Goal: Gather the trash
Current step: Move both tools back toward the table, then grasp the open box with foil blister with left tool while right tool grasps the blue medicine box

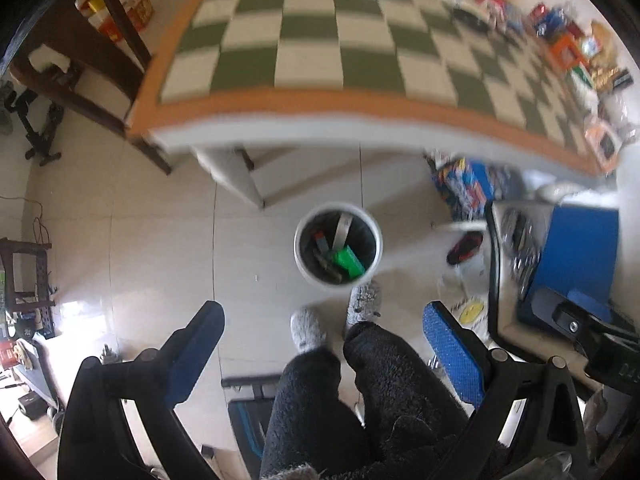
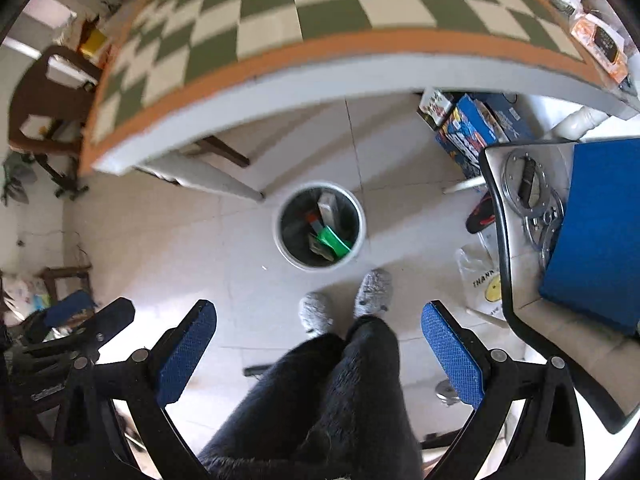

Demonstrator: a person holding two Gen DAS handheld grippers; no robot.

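Both wrist views high, facing down; share bin (image 1: 338, 245) (image 2: 319, 227).

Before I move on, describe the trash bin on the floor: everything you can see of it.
The trash bin is a round, white-walled bucket, apparently plastic, with a dark liner or dark inside. It stands upright and lidless on the pale tiled floor, just off the table's edge and ahead of the person's grey slippers. Inside lie a bright green piece, a grey flat pack and something red-tipped.

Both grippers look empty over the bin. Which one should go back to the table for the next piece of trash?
Right, probably. Both the left gripper and the right gripper are open and empty above the bin, but the clutter lies along the table's right side, nearer the right gripper.
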